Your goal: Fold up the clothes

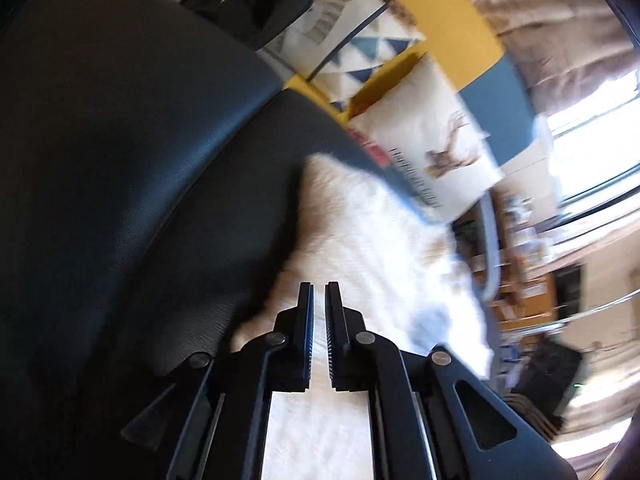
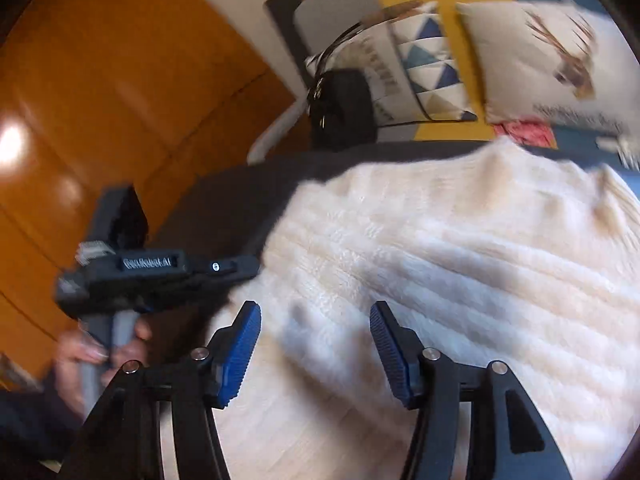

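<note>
Sweater (image 2: 420, 264), cream and ribbed, lies spread on a dark couch (image 1: 120, 140). In the right wrist view its ribs run from lower left to upper right, ahead of and under the right tongs (image 2: 315, 344); which end is collar or hem cannot be told through the blur.

At far left in that view a hand (image 2: 100, 348) holds the handle of the left tongs (image 1: 319, 320), whose black body reaches toward the sweater's left edge and carries a small white label too smeared to read. The right tongs stand wide apart, blue pads (image 2: 244, 344) over the knit with nothing pinched between them.

In the left wrist view the left tongs are nearly closed, only a thin slit between the pads; the sweater shows beneath and beyond them, and no fabric can be seen caught in the slit.

Beyond the sweater sit a black bag (image 2: 340, 108), a cushion (image 2: 432, 68) with blue triangles, and, farther right, a pillow (image 2: 560, 68) printed with a deer and a line of dark lettering that is illegible.
</note>
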Demonstrator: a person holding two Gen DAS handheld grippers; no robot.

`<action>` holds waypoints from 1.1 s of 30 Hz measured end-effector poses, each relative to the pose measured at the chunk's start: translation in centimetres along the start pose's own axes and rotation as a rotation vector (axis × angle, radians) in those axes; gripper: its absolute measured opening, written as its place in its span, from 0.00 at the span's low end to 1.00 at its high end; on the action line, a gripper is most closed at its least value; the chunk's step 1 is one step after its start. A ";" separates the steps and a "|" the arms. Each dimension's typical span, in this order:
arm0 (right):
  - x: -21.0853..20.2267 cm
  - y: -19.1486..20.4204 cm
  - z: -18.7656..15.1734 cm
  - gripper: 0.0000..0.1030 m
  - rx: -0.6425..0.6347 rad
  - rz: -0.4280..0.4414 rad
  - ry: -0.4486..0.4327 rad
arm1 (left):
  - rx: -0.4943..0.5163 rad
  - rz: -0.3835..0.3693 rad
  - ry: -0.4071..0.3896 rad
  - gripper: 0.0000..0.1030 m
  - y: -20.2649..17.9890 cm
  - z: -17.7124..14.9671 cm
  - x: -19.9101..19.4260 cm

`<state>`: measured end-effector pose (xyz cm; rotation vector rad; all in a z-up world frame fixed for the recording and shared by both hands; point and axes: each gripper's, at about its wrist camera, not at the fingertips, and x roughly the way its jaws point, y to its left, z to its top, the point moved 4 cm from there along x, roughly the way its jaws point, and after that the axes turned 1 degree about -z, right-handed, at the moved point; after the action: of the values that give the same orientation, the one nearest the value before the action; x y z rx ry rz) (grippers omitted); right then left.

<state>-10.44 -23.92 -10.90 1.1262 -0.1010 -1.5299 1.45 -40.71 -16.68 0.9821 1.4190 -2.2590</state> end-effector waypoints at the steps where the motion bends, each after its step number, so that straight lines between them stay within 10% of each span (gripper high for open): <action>1: -1.3 -0.3 -0.1 0.61 0.053 0.041 -0.007 | -0.016 -0.032 -0.004 0.11 0.2 0.0 -0.7; 10: -13.0 -7.1 -6.9 0.73 0.527 0.204 -0.300 | -0.147 -0.159 0.060 0.33 0.8 -2.0 -0.8; 17: -21.5 -12.1 -11.2 0.73 0.737 0.015 -0.537 | -0.214 -0.100 0.090 0.33 2.0 -4.0 0.5; 33: -17.3 -14.6 -9.3 0.64 0.755 -0.095 -0.480 | -0.233 -0.118 0.076 0.33 2.4 -4.5 0.8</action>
<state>-16.97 -0.68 -14.76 1.3114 -1.0326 -1.8841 4.01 -37.83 -20.13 0.9399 1.7688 -2.0927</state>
